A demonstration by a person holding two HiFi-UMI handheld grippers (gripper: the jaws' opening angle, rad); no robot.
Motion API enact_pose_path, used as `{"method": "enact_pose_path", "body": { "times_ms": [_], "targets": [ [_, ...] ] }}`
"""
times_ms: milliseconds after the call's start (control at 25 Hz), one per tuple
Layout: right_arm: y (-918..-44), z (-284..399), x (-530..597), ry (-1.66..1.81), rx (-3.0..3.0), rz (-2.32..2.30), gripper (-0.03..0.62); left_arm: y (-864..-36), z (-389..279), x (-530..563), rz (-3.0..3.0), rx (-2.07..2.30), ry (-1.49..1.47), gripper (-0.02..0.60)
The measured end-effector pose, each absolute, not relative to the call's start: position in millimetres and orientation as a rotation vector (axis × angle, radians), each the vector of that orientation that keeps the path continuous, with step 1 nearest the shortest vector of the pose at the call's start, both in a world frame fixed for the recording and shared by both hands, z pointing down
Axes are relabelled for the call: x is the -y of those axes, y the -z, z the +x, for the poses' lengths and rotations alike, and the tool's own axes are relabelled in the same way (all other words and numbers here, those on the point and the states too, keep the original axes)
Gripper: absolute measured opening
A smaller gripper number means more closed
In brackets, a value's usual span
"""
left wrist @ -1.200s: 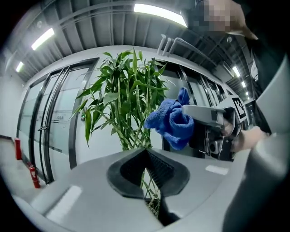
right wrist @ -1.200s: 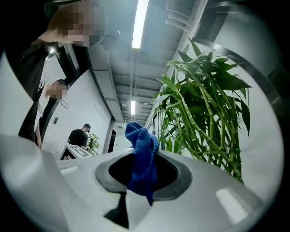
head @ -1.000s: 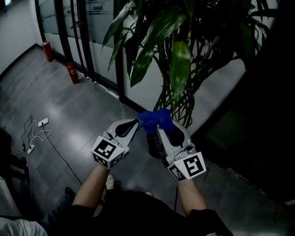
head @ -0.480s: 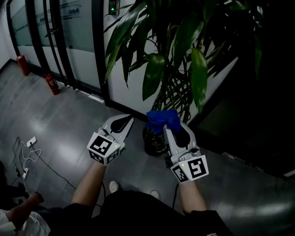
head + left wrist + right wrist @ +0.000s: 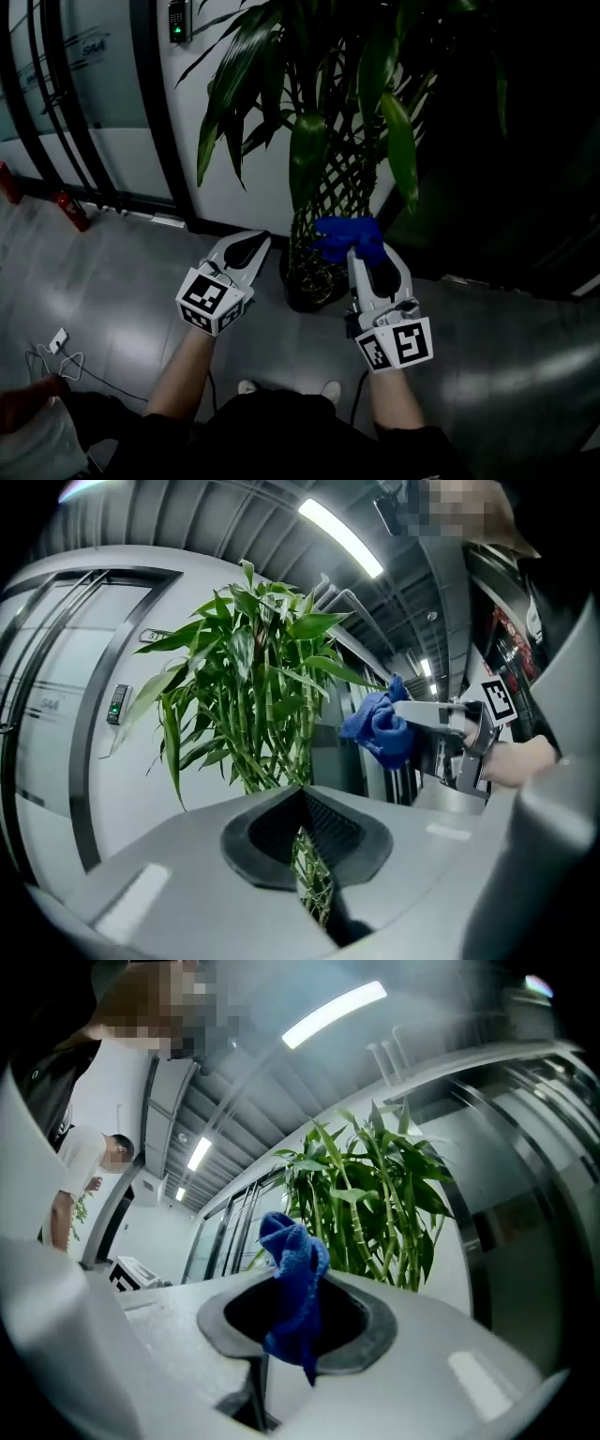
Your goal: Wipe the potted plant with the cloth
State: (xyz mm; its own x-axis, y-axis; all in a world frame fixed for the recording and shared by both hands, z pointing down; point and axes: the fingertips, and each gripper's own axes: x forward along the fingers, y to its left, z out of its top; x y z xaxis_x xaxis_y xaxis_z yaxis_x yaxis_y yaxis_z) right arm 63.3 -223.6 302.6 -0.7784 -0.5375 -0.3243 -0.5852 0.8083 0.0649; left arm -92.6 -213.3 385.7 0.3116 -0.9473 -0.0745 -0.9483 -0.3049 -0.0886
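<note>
- Forearms (image 5: pixel 192 370) come in from the bottom edge of the head view, one tool in each hand, marker cubes nearest the camera.
- Left tool (image 5: pixel 249 246): clenched, tips together with nothing between them. Its own view shows only plant stalks through the slit behind the tips. It points up and slightly right, towards the pot, and sits left of it without touching.
- Right tool (image 5: pixel 359 251): clamped on the blue cloth (image 5: pixel 348 236). It points up and slightly left.
- The cloth is bunched. In the right gripper view its long axis runs along the tool: a crumpled head stands beyond the tips and a thin tail hangs back over the pads towards the camera.
- In the head view the cloth head sits at the tool's far end, just right of the stems and below a drooping leaf. Whether it touches stem or leaf I cannot tell.
- Pot (image 5: pixel 307 286): dark, on the grey floor (image 5: pixel 122 281), between the two tools. Its outline is hard to make out in the dim light.
- Potted plant (image 5: pixel 323 178): upright, long axis vertical, with latticed stems rising from the pot and long leaves arching outwards and down. The crown is cut off by the top edge.
- Behind it is a pale wall (image 5: pixel 244 202) with a keypad (image 5: pixel 175 19) showing a green light. The area to the right is too dark to read.
</note>
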Motion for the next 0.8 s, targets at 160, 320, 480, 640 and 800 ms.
{"method": "enact_pose_path", "body": {
  "times_ms": [160, 320, 480, 640, 800],
  "targets": [
    [-288.5, 72.9, 215.6, -0.271, -2.638, -0.942, 0.104, -381.3, -89.8, 216.3, -2.489, -1.693, -0.009, 0.006],
    [-262.5, 71.3, 202.8, -0.390, -2.580, -0.947, 0.104, -381.1, -90.6, 220.7, -2.512, -1.656, 0.004, 0.006],
    [-223.9, 59.0, 198.7, -0.521, -2.543, -0.889, 0.104, -370.0, -94.3, 236.5, -2.517, -1.637, 0.019, 0.006],
    [-183.6, 35.2, 200.5, -0.618, -2.511, -0.796, 0.104, -345.1, -96.1, 262.3, -2.494, -1.600, 0.036, 0.006],
    [-160.5, 2.0, 220.2, -0.660, -2.509, -0.766, 0.104, -309.1, -92.8, 292.0, -2.459, -1.539, 0.046, 0.006]
  ]
}}
